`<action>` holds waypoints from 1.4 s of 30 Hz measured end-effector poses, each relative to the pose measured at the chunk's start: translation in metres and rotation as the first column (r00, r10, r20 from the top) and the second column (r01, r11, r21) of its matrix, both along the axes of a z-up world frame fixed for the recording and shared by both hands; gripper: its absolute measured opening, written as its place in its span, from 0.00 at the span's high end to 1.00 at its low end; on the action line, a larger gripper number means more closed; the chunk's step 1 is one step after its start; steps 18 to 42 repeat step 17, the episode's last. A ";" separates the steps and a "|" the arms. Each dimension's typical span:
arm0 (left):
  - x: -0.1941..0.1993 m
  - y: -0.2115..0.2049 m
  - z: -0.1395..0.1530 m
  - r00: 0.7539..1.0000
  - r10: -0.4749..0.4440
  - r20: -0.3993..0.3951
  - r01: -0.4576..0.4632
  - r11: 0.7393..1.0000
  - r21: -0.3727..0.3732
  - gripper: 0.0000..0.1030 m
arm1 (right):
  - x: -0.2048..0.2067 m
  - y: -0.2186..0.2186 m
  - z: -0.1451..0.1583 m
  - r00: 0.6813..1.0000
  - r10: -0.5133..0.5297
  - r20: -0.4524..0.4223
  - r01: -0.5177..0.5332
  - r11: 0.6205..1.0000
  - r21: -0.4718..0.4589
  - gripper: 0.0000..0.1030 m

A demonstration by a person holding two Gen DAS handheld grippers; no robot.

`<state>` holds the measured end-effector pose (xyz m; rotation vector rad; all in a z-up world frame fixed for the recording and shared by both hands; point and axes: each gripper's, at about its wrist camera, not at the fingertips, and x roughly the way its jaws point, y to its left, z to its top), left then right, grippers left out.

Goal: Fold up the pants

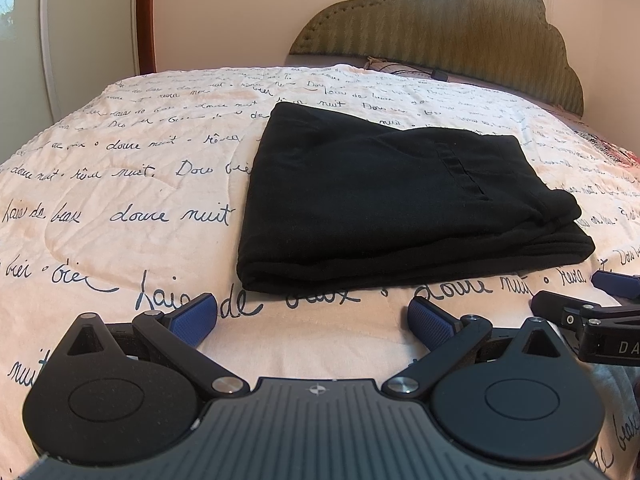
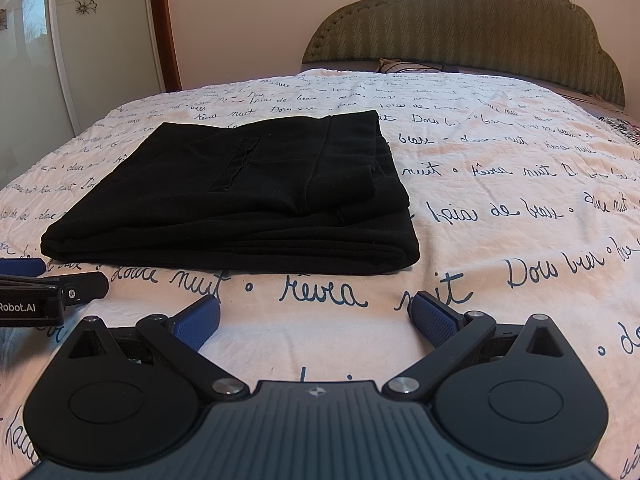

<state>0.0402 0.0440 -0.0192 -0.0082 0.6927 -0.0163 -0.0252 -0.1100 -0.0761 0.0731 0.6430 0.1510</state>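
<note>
We've got the black pants (image 1: 384, 196) folded into a neat rectangle on the bed's script-print quilt (image 1: 120, 184), with our left gripper (image 1: 312, 322) and right gripper (image 2: 314, 318) both spread wide, holding nothing, just short of its near edge.

The left gripper (image 1: 312, 320) sits low and level, its two blue-padded fingers (image 1: 192, 318) spread wide with nothing between them. The right gripper (image 2: 314, 320) holds the same pose, jaws splayed and empty, blue pads (image 2: 434, 322) angled outward. Each shows at the edge of the other's wrist view: the two sit side by side, near each other, apparently apart, though the fisheye edge blurs that gap.
</note>
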 end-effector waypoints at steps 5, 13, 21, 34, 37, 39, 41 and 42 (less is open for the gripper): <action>-0.002 0.002 0.000 1.000 -0.002 0.007 0.003 1.000 -0.011 0.00 | 0.000 0.001 0.000 1.000 -0.001 0.000 0.001 1.000 -0.002 0.00; -0.005 0.011 0.002 0.998 0.039 0.045 -0.036 0.997 -0.068 0.01 | 0.000 0.001 0.000 1.000 0.000 0.000 0.000 1.000 -0.001 0.00; -0.003 0.011 0.001 0.998 0.045 0.032 -0.043 0.997 -0.064 0.00 | 0.000 0.001 0.000 1.000 -0.001 0.000 0.001 1.000 0.000 0.00; -0.003 0.011 0.001 0.998 0.045 0.032 -0.043 0.997 -0.064 0.00 | 0.000 0.001 0.000 1.000 -0.001 0.000 0.001 1.000 0.000 0.00; -0.003 0.011 0.001 0.998 0.045 0.032 -0.043 0.997 -0.064 0.00 | 0.000 0.001 0.000 1.000 -0.001 0.000 0.001 1.000 0.000 0.00; -0.003 0.011 0.001 0.998 0.045 0.032 -0.043 0.997 -0.064 0.00 | 0.000 0.001 0.000 1.000 -0.001 0.000 0.001 1.000 0.000 0.00; -0.003 0.011 0.001 0.998 0.045 0.032 -0.043 0.997 -0.064 0.00 | 0.000 0.001 0.000 1.000 -0.001 0.000 0.001 1.000 0.000 0.00; -0.003 0.011 0.001 0.998 0.045 0.032 -0.043 0.997 -0.064 0.00 | 0.000 0.001 0.000 1.000 -0.001 0.000 0.001 1.000 0.000 0.00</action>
